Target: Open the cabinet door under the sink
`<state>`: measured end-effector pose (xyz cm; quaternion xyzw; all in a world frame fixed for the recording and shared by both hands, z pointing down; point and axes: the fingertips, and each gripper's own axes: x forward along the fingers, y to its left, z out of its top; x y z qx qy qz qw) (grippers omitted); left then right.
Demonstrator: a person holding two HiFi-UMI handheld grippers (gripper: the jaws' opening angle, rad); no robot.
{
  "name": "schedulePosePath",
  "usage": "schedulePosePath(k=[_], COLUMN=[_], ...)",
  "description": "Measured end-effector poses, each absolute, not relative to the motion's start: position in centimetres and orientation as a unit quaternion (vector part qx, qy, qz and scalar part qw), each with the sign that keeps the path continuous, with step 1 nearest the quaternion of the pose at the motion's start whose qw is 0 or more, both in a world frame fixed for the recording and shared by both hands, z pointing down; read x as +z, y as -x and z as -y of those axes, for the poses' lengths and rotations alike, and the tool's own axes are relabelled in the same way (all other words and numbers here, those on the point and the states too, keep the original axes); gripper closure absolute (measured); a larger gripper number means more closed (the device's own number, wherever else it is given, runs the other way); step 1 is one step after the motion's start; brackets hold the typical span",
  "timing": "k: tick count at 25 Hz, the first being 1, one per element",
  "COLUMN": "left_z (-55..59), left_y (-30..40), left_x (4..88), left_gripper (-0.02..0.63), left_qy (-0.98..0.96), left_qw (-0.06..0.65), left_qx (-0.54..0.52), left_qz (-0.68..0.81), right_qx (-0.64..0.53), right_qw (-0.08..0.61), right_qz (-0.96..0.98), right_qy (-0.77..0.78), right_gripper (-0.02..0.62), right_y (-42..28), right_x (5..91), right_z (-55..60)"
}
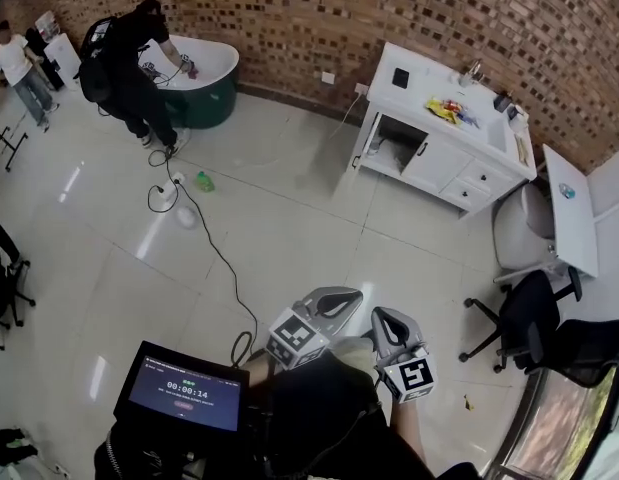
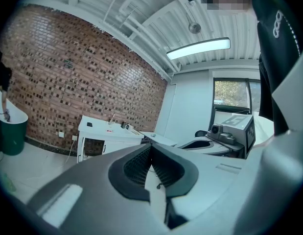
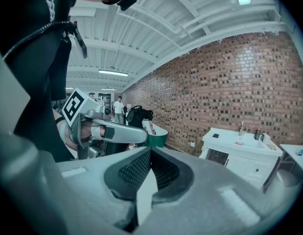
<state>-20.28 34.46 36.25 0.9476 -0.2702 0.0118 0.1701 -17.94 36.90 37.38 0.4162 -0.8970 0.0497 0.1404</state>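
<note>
The white sink cabinet (image 1: 459, 128) stands against the brick wall (image 1: 389, 8), far ahead of both pairs of fingers across the tiled floor (image 1: 289, 218). Its cabinet door (image 1: 435, 162) sits beside a dark open compartment. The left gripper (image 2: 151, 147) and right gripper (image 3: 150, 152) are side by side, fingers (image 2: 136, 166) pressed together, holding nothing.

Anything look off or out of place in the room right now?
Two things. The white sink cabinet already shows a dark, open left bay, as if that door were swung aside. A small green bottle sits alone on the pale tiled floor, near a black cable trailing across it, a likely trip hazard.
</note>
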Motion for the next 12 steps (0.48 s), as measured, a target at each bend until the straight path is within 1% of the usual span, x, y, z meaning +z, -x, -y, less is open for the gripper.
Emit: schedulePosePath(k=[12], left_z=[-34.25], left_y=[20.18], left_x=[36.3], left_gripper=[0.59], left_qy=[-0.947], left_qw=[0.17], left_qx=[0.013], left_qz=[0.272], right_qx=[0.044], right_qw=[0.136], right_qz=[0.901], right_qy=[-0.409], right_gripper=[0.604], right_y=[18.44], right_x=[36.66], right_z=[-36.7])
